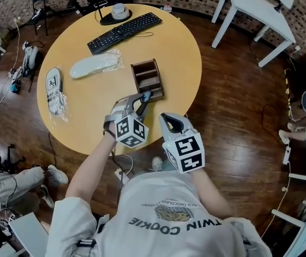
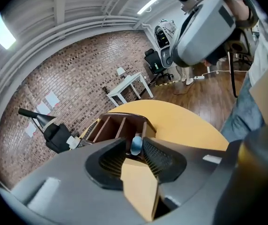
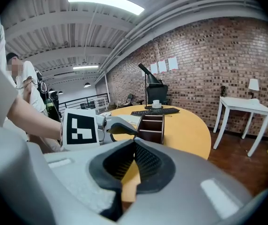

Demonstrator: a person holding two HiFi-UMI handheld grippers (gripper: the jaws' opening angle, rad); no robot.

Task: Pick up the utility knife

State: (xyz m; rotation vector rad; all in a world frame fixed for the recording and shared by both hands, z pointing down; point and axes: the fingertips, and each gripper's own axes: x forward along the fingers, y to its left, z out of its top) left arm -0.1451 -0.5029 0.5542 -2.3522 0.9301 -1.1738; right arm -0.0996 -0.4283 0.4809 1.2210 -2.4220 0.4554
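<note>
Standing close to the round counter's (image 1: 180, 47) near rim, the brown wooden organizer (image 1: 144, 63) with straight-walled compartments has smooth, bare yellow top open on its right and far sides. The flat black keyboard (image 1: 124, 32) lies well apart at the far edge, and dark plank floor (image 1: 233, 106) surrounds the rim. The utility knife (image 1: 146, 96) sits in the organizer's nearest compartment, its rounded blue end between the spread, grid-textured pads of the left gripper (image 2: 135, 140), not pinched, while the right gripper (image 3: 134, 143) hangs beside it near the rim, tips pressed together on nothing.
</note>
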